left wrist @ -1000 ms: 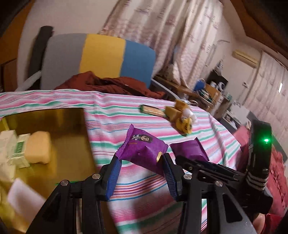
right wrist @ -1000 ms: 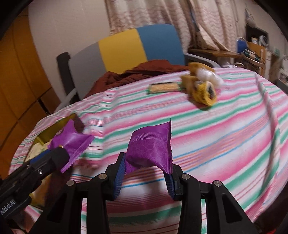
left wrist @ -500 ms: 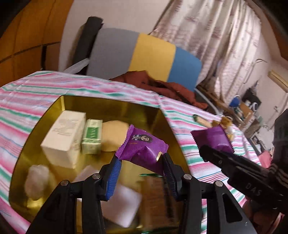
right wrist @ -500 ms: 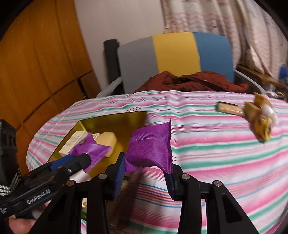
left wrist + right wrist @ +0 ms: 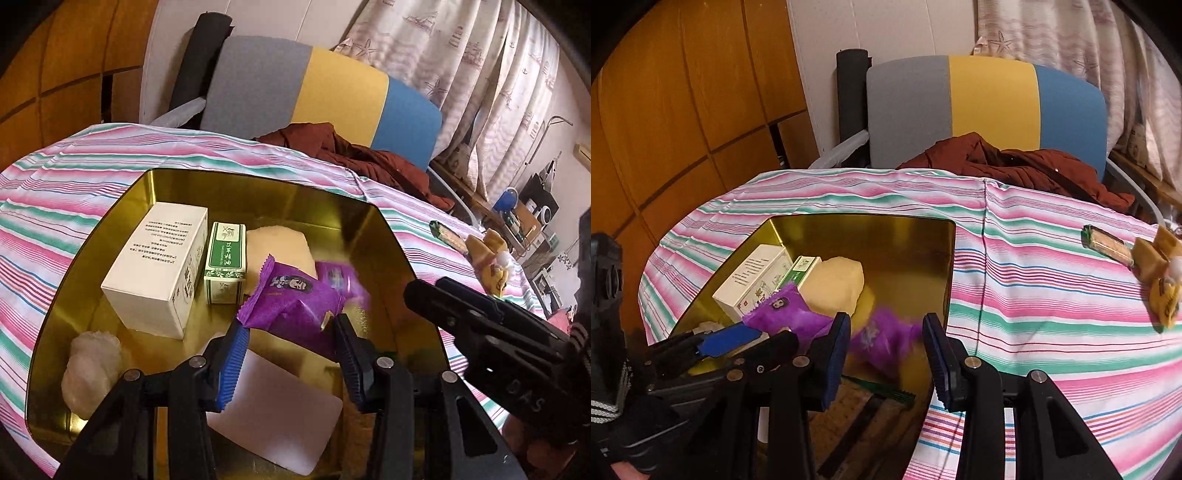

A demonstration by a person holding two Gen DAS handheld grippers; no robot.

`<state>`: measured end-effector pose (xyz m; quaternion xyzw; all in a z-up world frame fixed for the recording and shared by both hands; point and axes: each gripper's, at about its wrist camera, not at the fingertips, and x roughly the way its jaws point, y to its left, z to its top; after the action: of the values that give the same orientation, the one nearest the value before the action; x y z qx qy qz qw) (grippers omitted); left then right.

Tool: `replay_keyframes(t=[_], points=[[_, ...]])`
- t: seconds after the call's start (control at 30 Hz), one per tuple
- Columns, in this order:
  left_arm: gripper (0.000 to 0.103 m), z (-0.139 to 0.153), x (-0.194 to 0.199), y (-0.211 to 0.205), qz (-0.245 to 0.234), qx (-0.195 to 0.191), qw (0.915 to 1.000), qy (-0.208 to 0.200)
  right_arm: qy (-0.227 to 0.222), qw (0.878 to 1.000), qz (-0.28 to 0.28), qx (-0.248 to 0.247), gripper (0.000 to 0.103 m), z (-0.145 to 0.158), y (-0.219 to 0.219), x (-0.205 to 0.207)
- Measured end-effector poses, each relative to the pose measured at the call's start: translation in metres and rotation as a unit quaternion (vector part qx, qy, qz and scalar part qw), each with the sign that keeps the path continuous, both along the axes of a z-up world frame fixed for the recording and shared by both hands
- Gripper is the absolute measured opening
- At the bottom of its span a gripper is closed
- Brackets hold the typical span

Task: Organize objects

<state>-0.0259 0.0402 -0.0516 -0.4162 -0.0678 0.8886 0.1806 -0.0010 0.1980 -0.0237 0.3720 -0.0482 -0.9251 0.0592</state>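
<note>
Your left gripper hangs over the gold tin with its blue pads pressed on a purple snack packet, which sits tilted above the tin's floor. Your right gripper is also over the tin, at its near right corner, and its jaws stand apart with nothing gripped: a second purple packet, blurred, lies loose between and beyond the pads, clear of both, inside the tin. Whether that packet has landed on the tin's floor you cannot tell from the blur. Inside the tin, a white carton with printed text sits toward the far left, a small green-and-white box stands just beside it, and a pale yellow block lies beside that, toward the tin's middle. A wrapped white lump rests in the tin's near left corner, and a flat white card lies on the tin's near floor under your left gripper. The tin rests on the striped tablecloth. Well to the right of the tin, a green-edged biscuit pack and a cluster of yellow wrapped sweets lie on the cloth. Beyond the tin, a rust-red jacket is heaped on a grey, yellow and blue chair.
</note>
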Motion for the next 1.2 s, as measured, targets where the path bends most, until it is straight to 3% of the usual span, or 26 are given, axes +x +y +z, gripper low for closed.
replay_keyframes(t=[0.23, 0.37, 0.6, 1.2], points=[[0.048, -0.006, -0.007, 0.001, 0.006, -0.002, 0.9998, -0.018, 0.0, 1.0, -0.022, -0.022, 0.051, 0.0, 0.014, 0.013], [0.057, -0.004, -0.007, 0.001, 0.013, 0.009, 0.9994, -0.03, -0.001, 0.999, -0.042, -0.035, 0.054, 0.0, 0.029, 0.021], [0.058, 0.015, 0.008, 0.012, 0.018, -0.006, 0.9998, 0.006, 0.003, 0.995, -0.08, -0.058, 0.06, 0.0, 0.058, 0.03], [0.059, 0.032, 0.04, 0.097, -0.104, -0.037, 0.9936, 0.023, -0.022, 0.981, -0.192, -0.032, 0.062, -0.009, 0.163, 0.036]])
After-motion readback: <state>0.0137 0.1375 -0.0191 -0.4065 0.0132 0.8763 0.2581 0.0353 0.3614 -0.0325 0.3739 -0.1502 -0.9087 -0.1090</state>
